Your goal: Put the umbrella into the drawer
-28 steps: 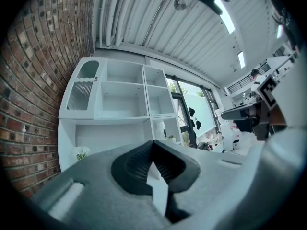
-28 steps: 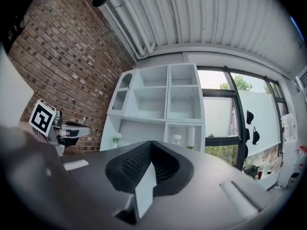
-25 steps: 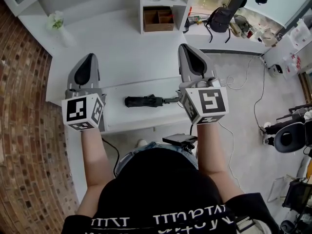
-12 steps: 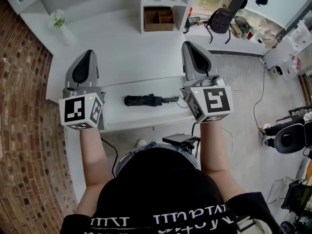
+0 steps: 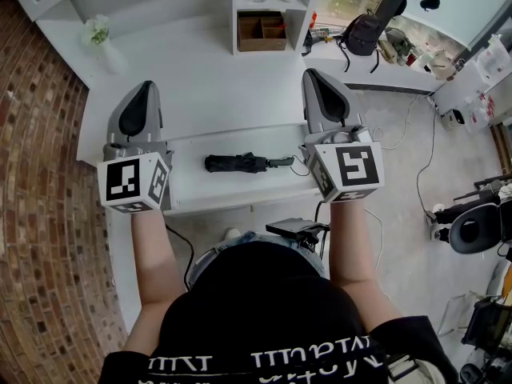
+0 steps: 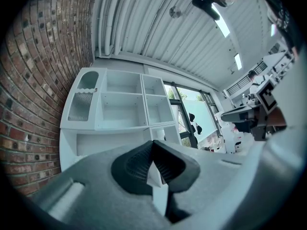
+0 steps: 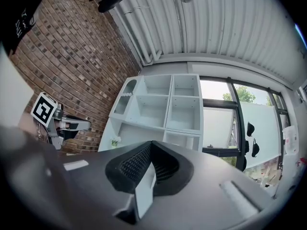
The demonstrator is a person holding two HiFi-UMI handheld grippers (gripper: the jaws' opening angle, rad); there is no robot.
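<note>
While both tongs hang idle: we log the left tongs (image 5: 144, 89) at 9 o'clock of the umbrella and the right tongs (image 5: 314, 74) at 3 o'clock, both above the desk (image 5: 208, 86), tips toward 12 o'clock.
Left tongs: jaws pressed together, nothing between them; the left gripper view shows only shelving beyond.
Right tongs: jaws pressed together too, empty.
Umbrella (image 5: 236, 164): folded, black, lying flat along the 9-to-3 line, handle toward 3 o'clock, on the white tray-like surface just in front of the desk edge; neither pair of tongs touches it.
Drawer (image 5: 192, 197): we read that surface as the pulled-out drawer, so we judge the umbrella already inside and the drawer open.
Step in hand: we judge that closing the drawer is what remains, if anything.
Method: we would lower both tongs to the front panel at 6 o'clock, keep the jaws together, and push toward 12 o'clock with one tip near each end so the drawer runs straight.
Check first: the handle end sits near the drawer's 3 o'clock wall; we cannot tell whether it clears the rim, so we would confirm before pushing.
Risk: a one-sided push may skew the drawer; a fast push may roll the umbrella.
</note>
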